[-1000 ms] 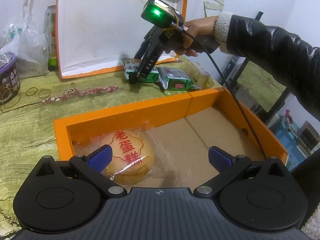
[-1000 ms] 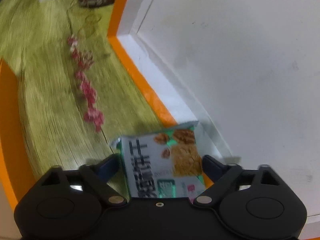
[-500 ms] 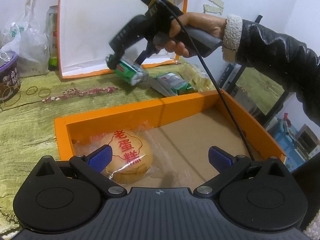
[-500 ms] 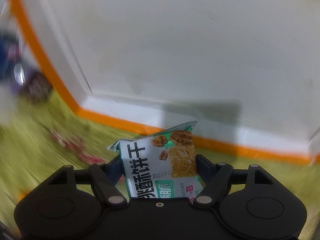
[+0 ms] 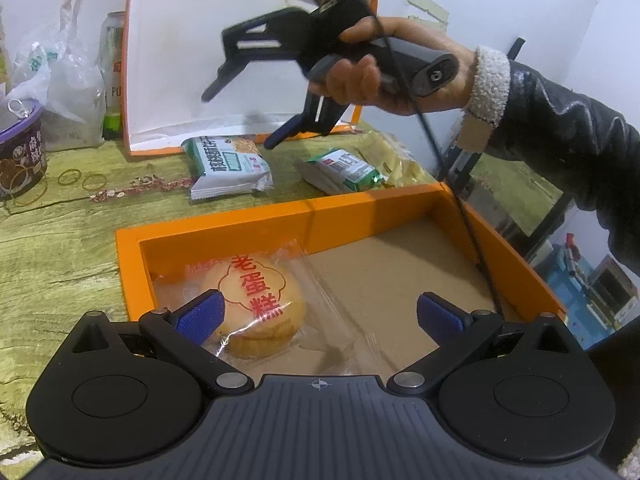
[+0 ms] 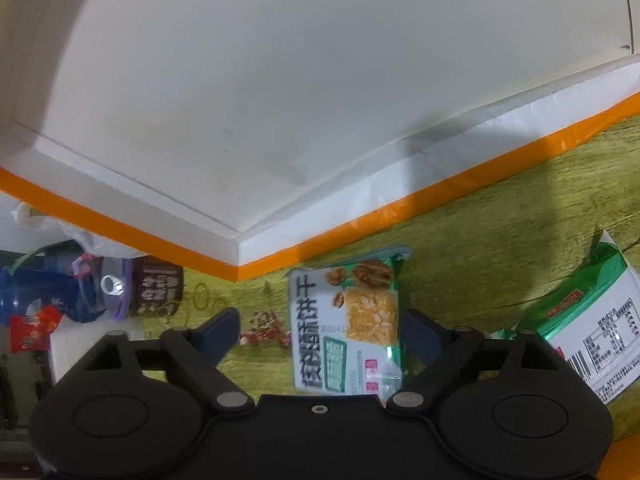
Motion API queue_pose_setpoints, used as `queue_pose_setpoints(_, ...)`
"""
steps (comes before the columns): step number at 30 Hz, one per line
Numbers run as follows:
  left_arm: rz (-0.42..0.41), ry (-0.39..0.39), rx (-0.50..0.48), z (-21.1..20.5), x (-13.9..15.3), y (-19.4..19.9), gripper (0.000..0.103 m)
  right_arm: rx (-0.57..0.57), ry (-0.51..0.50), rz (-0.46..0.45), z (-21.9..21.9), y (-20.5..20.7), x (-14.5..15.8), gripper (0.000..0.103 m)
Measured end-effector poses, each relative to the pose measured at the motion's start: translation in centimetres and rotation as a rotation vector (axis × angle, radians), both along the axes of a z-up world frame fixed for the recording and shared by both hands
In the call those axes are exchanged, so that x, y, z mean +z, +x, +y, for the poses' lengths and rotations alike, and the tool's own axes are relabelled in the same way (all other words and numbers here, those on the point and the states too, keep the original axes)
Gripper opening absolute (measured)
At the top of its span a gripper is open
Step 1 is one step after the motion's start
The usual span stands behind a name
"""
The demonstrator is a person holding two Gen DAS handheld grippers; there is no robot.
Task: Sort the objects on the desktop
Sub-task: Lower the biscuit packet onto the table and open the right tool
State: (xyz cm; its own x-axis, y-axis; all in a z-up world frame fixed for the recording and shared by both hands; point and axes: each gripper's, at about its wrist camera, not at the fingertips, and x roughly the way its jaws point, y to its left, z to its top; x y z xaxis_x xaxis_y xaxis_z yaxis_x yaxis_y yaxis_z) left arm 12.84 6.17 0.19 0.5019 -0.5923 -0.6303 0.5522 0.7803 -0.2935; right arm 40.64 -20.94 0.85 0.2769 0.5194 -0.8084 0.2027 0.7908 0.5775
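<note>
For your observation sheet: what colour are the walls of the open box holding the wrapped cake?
Orange walls on the box, with a brown cardboard floor; clearest in the left wrist view.

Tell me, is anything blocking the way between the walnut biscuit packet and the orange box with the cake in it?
Only the box's own near wall. The walnut biscuit packet lies on the green table, just behind the orange box, so it must be lifted over that wall. The open right gripper hangs above the packet with nothing between them.
</note>
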Motion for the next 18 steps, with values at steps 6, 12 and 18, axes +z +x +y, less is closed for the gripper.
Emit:
queue_pose_setpoints(6,-0.005,-0.011,-0.001,0.2,0.1,0.1,0.103,0.042,-0.047,-0.002,0.5,-0.5,0.4,0.094)
queue_pose_setpoints(12,-0.004,-0.008,0.003,0.4,0.2,0.0,0.103,0.063,0.002,0.076,2.0,-1.0,-3.0,0.095)
queue_pose_setpoints(18,-0.004,-0.012,0.008,0.6,0.3,-0.2,0.103,0.263,0.221,0.010,4.9,-2.4,-1.7,0.094)
